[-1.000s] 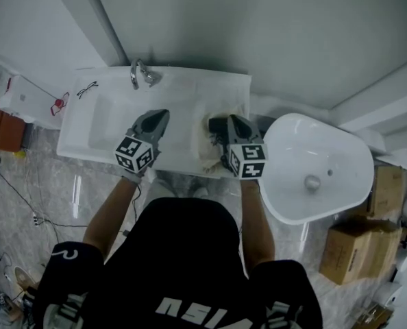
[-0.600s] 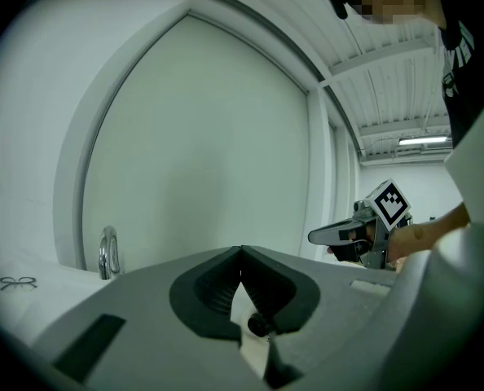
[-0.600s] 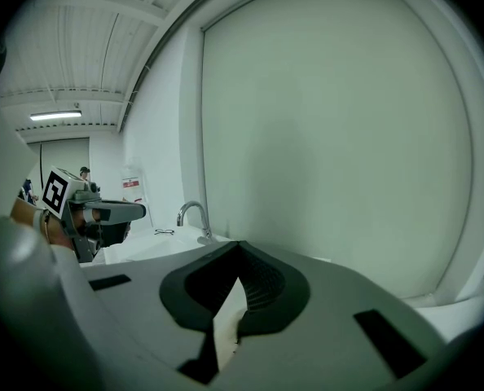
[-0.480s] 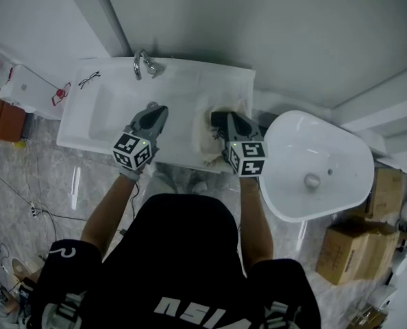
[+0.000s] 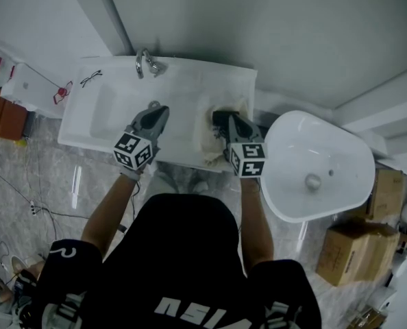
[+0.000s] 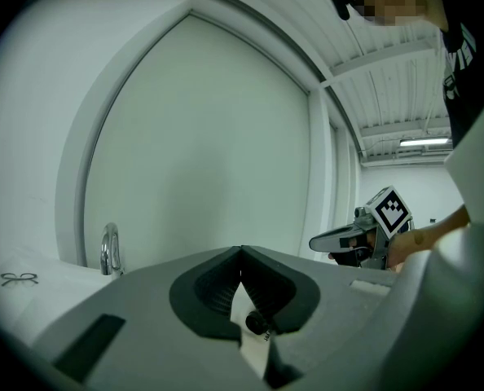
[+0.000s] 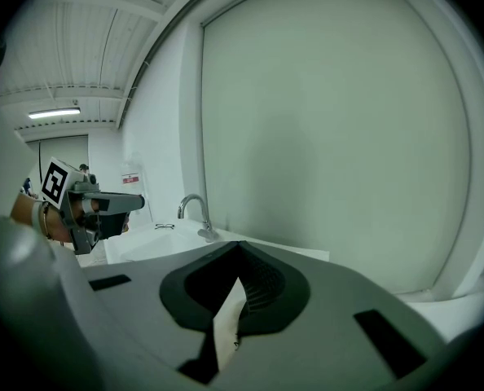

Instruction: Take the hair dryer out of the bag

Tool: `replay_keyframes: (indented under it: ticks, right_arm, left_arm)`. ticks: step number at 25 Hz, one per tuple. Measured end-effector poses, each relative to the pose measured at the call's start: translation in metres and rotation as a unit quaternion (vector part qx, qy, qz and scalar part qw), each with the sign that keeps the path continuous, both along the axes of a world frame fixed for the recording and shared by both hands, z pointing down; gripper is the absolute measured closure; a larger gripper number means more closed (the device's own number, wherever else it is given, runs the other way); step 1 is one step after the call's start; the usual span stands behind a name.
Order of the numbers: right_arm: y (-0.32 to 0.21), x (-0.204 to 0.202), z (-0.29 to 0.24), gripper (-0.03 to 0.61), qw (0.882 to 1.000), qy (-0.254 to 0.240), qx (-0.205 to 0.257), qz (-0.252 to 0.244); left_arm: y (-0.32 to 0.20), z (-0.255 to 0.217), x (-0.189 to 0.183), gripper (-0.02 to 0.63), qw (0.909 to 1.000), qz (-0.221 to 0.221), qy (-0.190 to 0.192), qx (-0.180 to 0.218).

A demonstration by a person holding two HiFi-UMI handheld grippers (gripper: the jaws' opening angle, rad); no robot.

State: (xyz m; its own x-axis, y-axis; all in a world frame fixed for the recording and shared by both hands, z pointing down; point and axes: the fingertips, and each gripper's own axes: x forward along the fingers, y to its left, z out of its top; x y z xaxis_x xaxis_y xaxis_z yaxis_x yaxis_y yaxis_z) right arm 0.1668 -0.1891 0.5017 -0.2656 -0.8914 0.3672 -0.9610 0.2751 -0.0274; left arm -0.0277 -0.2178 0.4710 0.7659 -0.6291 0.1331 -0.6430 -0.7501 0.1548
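Bag [image 5: 205, 141] — one; left gripper [image 5: 157, 110], right gripper [image 5: 220, 118] — both jaws together.

Cream bag [image 5: 208, 146] — crumpled; right of basin [image 5: 107, 115]

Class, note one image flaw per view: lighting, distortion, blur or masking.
Head view: dim, bluish, the sink rim slightly bowed. Left gripper view: fisheye circle, black corners, a mosaic patch top right. Right gripper view: same vignette, wall lines curved, ceiling light blown white.
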Motion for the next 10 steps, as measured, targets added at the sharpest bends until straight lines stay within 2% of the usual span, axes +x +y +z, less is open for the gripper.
replay_keyframes:
  ticks: [10]
  right_arm:
    - [0.0019,-0.0001,0.0023,0.581,1.0,-0.001,-0.002,-0.001]
  left_arm:
    - [0.0024,-0.0011,0.0025,0.615,1.0,0.004,-0.001,0.001]
